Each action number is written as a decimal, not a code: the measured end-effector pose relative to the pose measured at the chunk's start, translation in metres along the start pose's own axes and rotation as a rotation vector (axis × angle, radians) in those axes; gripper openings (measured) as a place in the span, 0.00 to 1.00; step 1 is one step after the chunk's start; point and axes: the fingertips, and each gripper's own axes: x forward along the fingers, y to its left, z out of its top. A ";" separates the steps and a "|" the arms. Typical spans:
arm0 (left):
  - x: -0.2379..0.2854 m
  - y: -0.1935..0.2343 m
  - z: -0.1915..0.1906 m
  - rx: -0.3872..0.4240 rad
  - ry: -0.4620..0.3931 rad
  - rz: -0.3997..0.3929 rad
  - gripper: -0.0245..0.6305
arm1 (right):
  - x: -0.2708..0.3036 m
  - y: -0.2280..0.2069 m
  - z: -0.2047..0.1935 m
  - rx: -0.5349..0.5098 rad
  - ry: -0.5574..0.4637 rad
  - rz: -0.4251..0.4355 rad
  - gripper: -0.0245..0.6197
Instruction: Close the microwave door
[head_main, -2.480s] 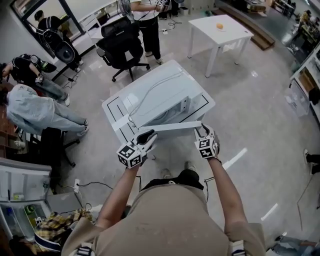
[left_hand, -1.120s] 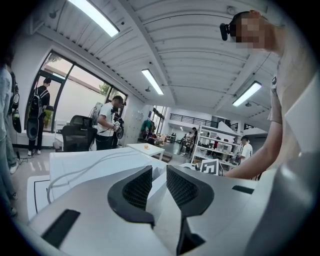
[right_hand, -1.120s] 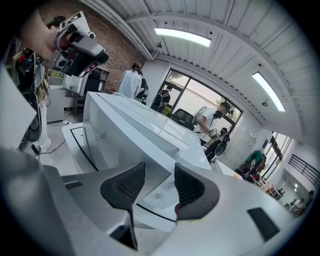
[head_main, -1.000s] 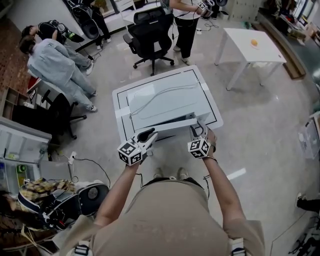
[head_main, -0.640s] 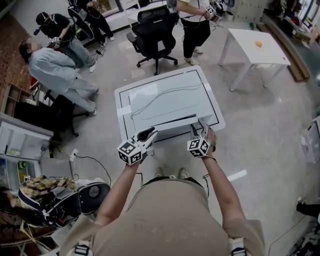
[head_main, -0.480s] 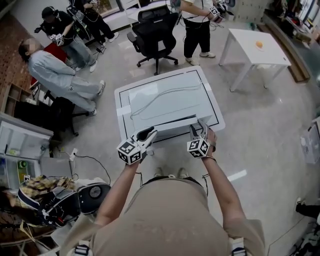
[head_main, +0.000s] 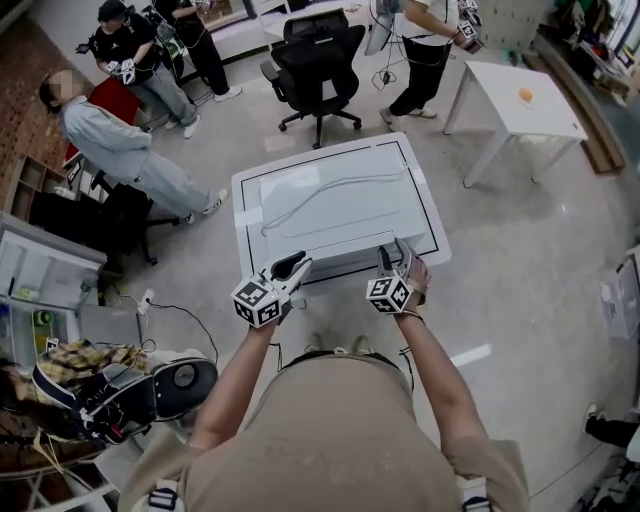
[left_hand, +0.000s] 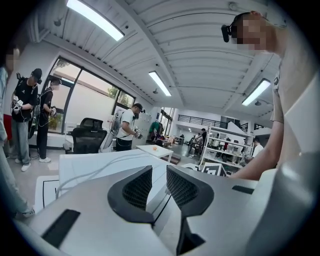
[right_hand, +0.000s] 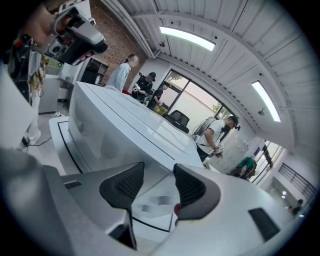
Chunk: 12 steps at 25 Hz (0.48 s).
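Observation:
The white microwave (head_main: 325, 205) stands on a low white table (head_main: 428, 228) with a black border line, and a white cable lies over its top. Its door (head_main: 345, 262) lies along the front face and looks shut or nearly so. My left gripper (head_main: 290, 268) hovers at the door's left end, jaws a little apart and empty. By the door's right end my right gripper (head_main: 393, 256) is open, with nothing between its fingers. The left gripper view looks over the microwave top (left_hand: 95, 165). In the right gripper view the microwave body (right_hand: 125, 132) fills the left.
A black office chair (head_main: 315, 55) stands beyond the table, with people standing and sitting around it. A small white table (head_main: 515, 100) with an orange is at the back right. An open fridge (head_main: 40, 290) and bags (head_main: 130, 390) are at the left.
The door, which stuck out from the microwave 2.5 s ago, has swung in against the front. My right gripper followed it inward; the left barely moved. My head view shifted.

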 end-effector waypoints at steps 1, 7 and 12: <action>-0.002 -0.001 0.000 -0.002 0.000 0.003 0.16 | 0.000 -0.001 0.001 -0.018 0.020 -0.033 0.33; -0.014 -0.017 0.005 0.000 -0.009 0.018 0.16 | -0.009 -0.004 0.002 -0.019 0.053 -0.054 0.33; -0.037 -0.034 0.017 0.006 -0.049 0.038 0.16 | -0.032 -0.002 0.013 0.014 0.024 0.006 0.33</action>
